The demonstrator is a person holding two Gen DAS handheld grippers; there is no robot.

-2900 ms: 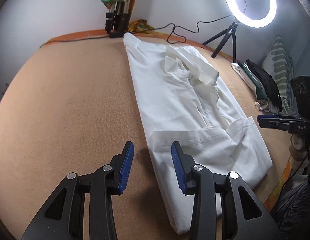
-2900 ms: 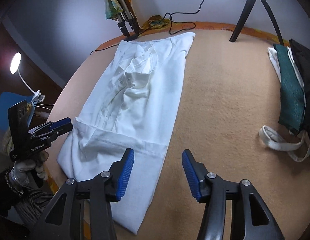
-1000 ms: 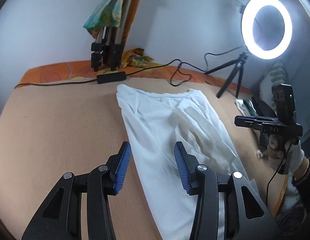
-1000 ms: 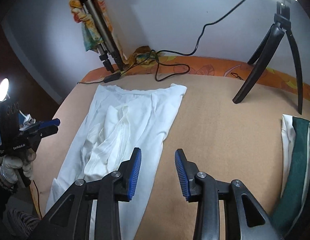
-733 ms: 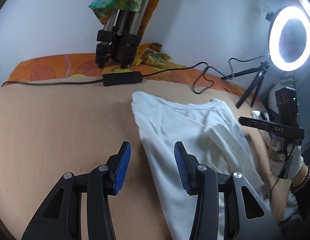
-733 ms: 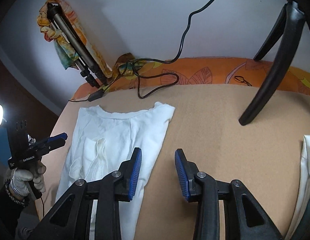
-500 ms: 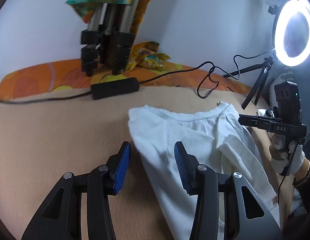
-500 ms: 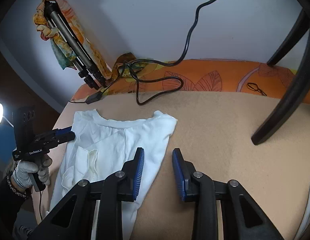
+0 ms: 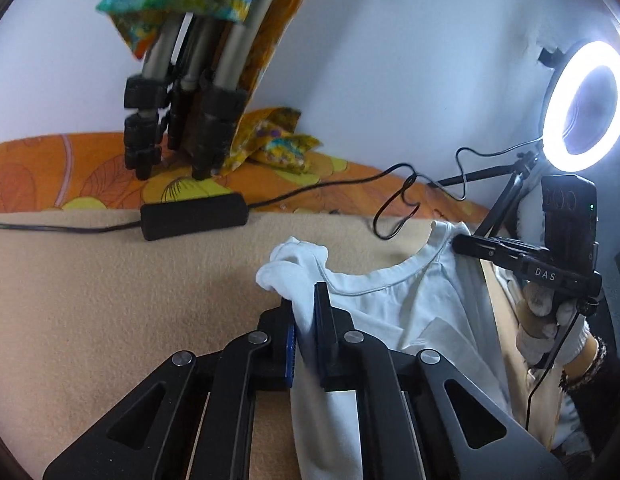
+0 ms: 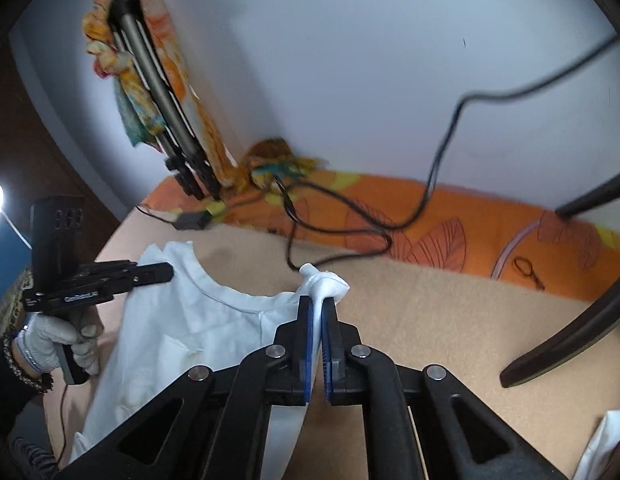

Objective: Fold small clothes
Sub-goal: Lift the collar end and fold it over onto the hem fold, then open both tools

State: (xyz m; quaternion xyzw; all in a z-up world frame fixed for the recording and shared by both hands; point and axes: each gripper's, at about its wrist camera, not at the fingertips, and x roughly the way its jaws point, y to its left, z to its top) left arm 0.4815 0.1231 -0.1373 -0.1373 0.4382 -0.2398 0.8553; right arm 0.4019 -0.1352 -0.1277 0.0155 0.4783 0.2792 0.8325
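A white T-shirt [image 9: 421, 304] lies lengthwise on the tan blanket [image 9: 110, 300], collar end toward the wall. My left gripper [image 9: 306, 304] is shut on the shirt's left shoulder corner, and the cloth bunches up between the blue pads. My right gripper [image 10: 317, 306] is shut on the other shoulder corner of the T-shirt [image 10: 198, 340], with a white tuft sticking out past the tips. Each gripper shows in the other's view: the right one [image 9: 461, 244] at the collar's right side, the left one [image 10: 166, 270] at its left side.
A folded tripod wrapped in patterned cloth [image 9: 182, 92] stands at the wall with a black power adapter [image 9: 194, 216] and cables [image 10: 341, 232] on the orange sheet. A lit ring light [image 9: 585, 104] on a small tripod stands at the right. A tripod leg [image 10: 565, 336] crosses the blanket.
Both grippers moved up the shirt from its hem end to the collar end, then closed on the two shoulder corners; half a second ago both were still open.
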